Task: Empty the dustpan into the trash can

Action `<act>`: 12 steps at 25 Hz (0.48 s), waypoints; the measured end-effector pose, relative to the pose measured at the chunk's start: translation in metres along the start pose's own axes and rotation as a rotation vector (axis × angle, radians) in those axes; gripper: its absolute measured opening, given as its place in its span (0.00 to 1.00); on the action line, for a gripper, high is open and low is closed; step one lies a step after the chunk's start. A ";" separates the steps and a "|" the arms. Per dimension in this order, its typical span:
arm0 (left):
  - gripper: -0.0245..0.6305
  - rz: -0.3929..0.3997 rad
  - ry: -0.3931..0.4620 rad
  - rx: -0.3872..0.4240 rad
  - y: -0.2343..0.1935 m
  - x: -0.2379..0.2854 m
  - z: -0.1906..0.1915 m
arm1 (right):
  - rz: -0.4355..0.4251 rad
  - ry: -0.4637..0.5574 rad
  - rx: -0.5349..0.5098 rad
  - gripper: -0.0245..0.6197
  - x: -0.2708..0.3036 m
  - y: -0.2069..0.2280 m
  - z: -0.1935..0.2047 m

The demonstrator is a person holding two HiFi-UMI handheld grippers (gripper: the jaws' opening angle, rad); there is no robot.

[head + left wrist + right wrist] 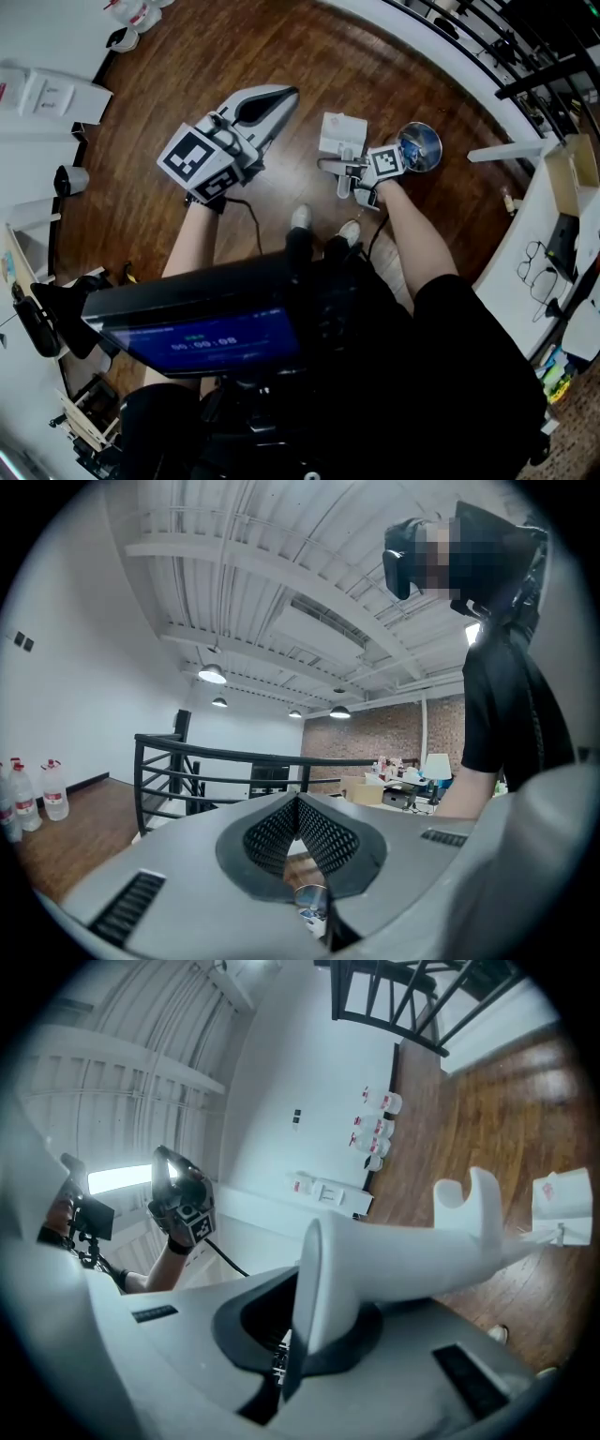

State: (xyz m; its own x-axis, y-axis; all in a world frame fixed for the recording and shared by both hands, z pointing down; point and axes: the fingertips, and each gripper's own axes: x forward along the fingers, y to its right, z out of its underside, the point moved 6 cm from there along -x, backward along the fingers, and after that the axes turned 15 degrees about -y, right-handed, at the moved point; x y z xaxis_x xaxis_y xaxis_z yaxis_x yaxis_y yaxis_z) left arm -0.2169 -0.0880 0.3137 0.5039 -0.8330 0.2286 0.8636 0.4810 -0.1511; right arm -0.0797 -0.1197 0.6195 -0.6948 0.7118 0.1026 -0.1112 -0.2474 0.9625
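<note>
In the head view my right gripper [345,173] is shut on the handle of a white dustpan [342,133], held above the wooden floor. In the right gripper view the handle [394,1260] is clamped between the jaws and runs out to the right to the pan [561,1199]. A round shiny trash can [419,147] with a blue liner stands on the floor just right of that gripper. My left gripper [279,98] is to the left of the dustpan, shut with nothing in it. Its meshed pads [319,832] meet in the left gripper view.
A black railing [487,37] curves along the floor's far right edge. A white desk with clutter [562,216] is on the right and white cabinets [56,94] on the left. Water bottles [136,14] stand at the far wall. My shoes [300,217] are below the grippers.
</note>
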 end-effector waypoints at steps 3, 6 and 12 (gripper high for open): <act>0.04 0.013 0.011 -0.009 0.000 0.004 -0.004 | 0.016 -0.011 -0.037 0.04 0.000 -0.001 -0.001; 0.04 0.003 -0.007 -0.006 -0.004 0.008 -0.003 | 0.045 -0.016 -0.071 0.04 -0.003 -0.002 -0.005; 0.04 0.015 -0.003 -0.016 -0.010 0.010 -0.005 | 0.060 0.015 -0.126 0.04 -0.015 -0.013 -0.025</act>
State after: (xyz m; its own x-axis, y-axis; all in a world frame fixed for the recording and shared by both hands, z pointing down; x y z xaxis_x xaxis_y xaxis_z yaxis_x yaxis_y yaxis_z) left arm -0.2200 -0.1025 0.3126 0.5169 -0.8248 0.2292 0.8556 0.4891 -0.1695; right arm -0.0858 -0.1437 0.5995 -0.7132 0.6838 0.1540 -0.1572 -0.3701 0.9156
